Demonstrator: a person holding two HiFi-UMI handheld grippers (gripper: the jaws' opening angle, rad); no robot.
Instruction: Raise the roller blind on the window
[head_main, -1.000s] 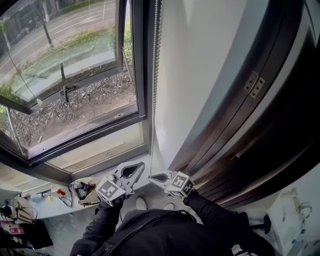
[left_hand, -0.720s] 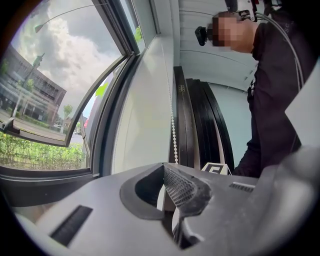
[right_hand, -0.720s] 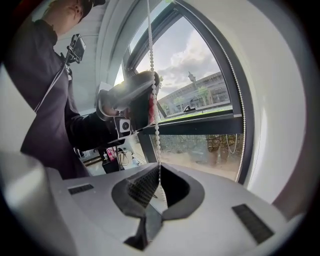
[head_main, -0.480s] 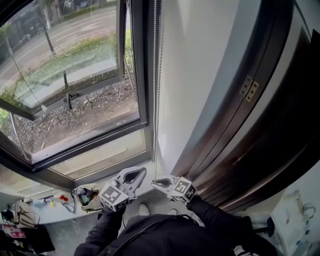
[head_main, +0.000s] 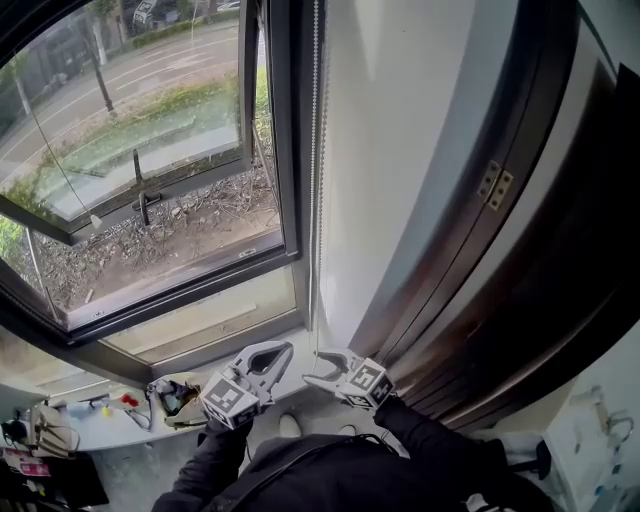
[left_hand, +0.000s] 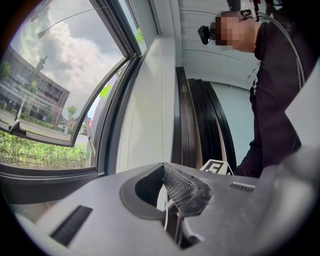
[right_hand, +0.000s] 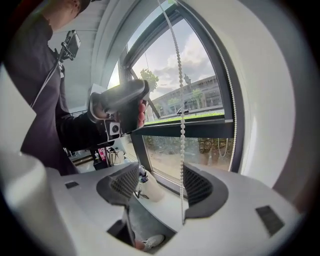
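Left gripper (left_hand: 164, 170): jaws closed tight on the bead chain (right_hand: 181, 125). Right gripper (right_hand: 161, 185): jaws just opened wide, chain hanging loose between them.

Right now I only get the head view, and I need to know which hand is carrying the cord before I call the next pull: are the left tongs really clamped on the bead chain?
Observer: Yes. The left gripper view shows the left tongs shut on the bead chain, with a length of it hanging below the pinch.
Operator: And the right ones?
Observer: The right tongs have just been opening. In the right gripper view the chain passes through the gap, nearer one side, and nothing is pinching it.
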